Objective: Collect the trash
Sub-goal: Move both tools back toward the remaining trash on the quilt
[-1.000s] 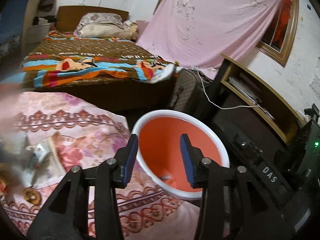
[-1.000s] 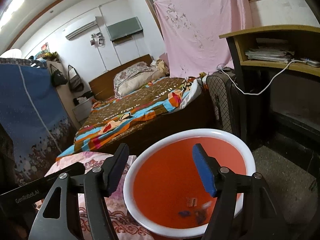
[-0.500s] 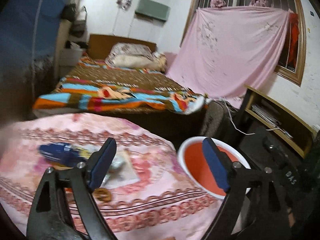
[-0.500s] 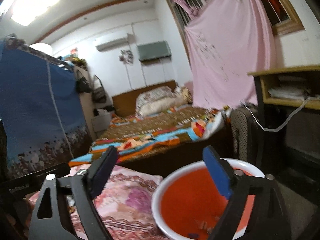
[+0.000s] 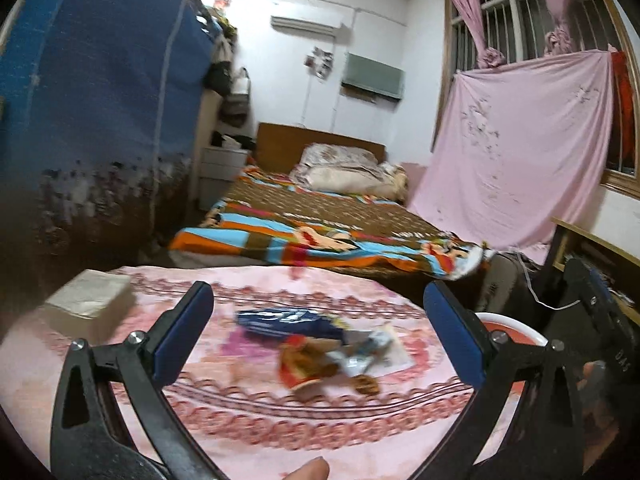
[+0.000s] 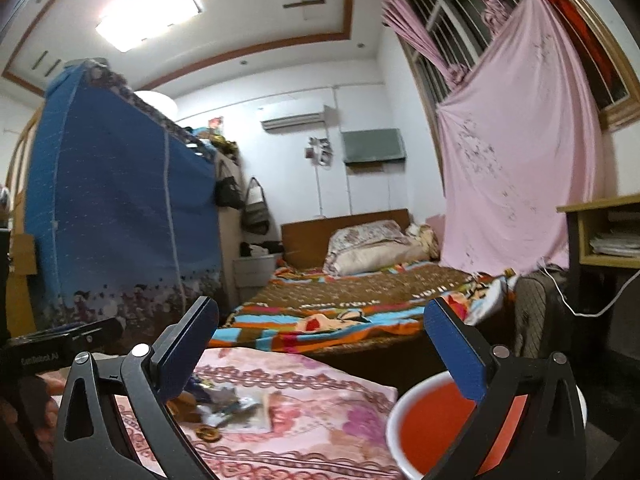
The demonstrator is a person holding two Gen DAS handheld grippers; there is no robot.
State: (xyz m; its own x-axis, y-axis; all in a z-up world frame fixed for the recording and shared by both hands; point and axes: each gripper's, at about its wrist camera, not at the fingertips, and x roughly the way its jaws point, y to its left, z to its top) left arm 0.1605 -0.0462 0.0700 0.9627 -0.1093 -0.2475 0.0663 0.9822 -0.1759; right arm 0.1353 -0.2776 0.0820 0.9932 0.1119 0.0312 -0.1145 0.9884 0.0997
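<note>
the trash pile (image 5: 320,344) lies at twelve o'clock between the opening, empty jaws of the left gripper (image 5: 316,316); the right gripper (image 6: 320,348), also opening and empty, sees it at nine o'clock, farther off.

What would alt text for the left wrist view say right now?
The left gripper, its jaws opening with nothing between them, faces a pile of trash on a pink floral cloth: a dark blue wrapper and blurred scraps. An orange basin sits at the right, a white box at the left, a bed behind.
</note>
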